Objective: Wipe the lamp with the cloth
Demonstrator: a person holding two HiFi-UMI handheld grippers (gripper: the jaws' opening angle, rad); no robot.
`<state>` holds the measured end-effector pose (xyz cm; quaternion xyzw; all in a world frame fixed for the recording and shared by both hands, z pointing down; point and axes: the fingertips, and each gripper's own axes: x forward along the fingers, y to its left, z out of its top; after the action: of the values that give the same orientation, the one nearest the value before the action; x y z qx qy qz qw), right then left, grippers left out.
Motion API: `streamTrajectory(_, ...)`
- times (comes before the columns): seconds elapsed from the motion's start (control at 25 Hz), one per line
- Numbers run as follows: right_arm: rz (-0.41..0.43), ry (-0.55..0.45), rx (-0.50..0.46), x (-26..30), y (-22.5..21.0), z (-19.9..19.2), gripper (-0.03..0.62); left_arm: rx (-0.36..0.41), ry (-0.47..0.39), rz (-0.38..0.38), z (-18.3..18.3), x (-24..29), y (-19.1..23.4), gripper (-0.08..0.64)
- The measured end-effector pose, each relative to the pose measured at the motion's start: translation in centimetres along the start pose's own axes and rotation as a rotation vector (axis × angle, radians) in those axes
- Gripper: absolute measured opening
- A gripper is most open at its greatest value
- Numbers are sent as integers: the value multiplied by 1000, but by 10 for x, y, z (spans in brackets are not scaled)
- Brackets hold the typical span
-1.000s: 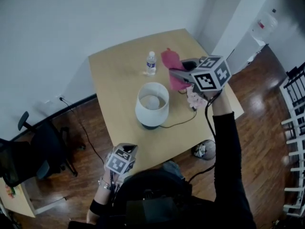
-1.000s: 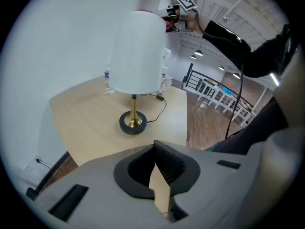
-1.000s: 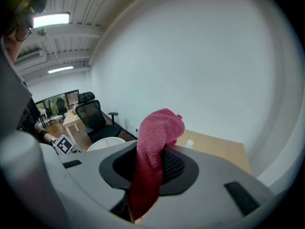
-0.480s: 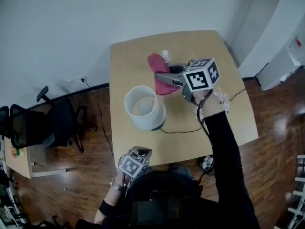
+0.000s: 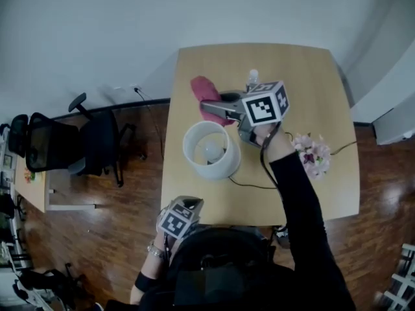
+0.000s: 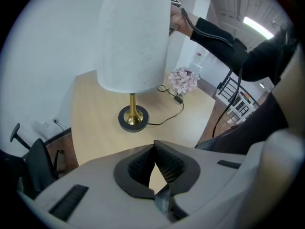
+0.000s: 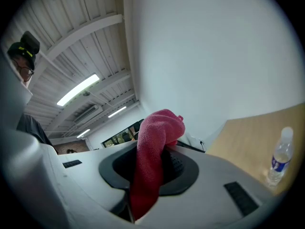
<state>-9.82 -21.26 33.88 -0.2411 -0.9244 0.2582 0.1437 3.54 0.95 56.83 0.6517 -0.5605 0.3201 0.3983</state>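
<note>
Overhead, right gripper (image 5: 206,107) clamps the pink cloth (image 5: 203,89) near the lamp (image 5: 211,168) (bulb (image 5: 213,150) sits inside its open shade (image 5: 192,149)); left gripper (image 6: 155,163) pinched together, empty; bottle (image 5: 251,78) upright on table (image 5: 311,76).

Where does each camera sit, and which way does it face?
Head view: on the person's head, steeply down at table and lamp; both arms show.
Left gripper view: on shut left hand-held gripper, facing lamp; right sleeve shows.
Right gripper view: on right hand-held gripper holding cloth, facing wall.
Shared: lamp, head and left gripper views.
</note>
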Motion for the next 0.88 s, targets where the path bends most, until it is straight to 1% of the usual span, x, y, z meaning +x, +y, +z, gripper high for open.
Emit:
streamTrajectory(0.08, 31, -25, 55, 5, -12, -12, 92, -16, 7, 2, -1, 5, 8, 0)
streamTrajectory(0.12, 33, -29, 73, 6, -18, -16, 92, -18, 8, 3, 1, 7, 12, 0)
streamTrajectory(0.32, -4, 14, 91, 8, -41, -43, 92, -14, 15, 3, 8, 12, 20, 0)
streamTrajectory(0.48, -52, 52, 92, 10, -60, -62, 92, -12, 26, -10, 9, 16, 21, 0)
streamTrajectory(0.6, -119, 73, 92, 9, -78, -76, 92, -8, 34, -13, 7, 17, 24, 0)
streamTrajectory(0.76, -261, 163, 78, -1, -112, -109, 92, 0, 40, -13, 4, 19, 24, 0)
streamTrajectory(0.84, -334, 158, 53, -16, -119, -102, 92, 8, 43, -14, 4, 19, 24, 0)
streamTrajectory(0.88, -353, 127, 44, -25, -115, -90, 92, 14, 42, -16, 5, 19, 23, 0)
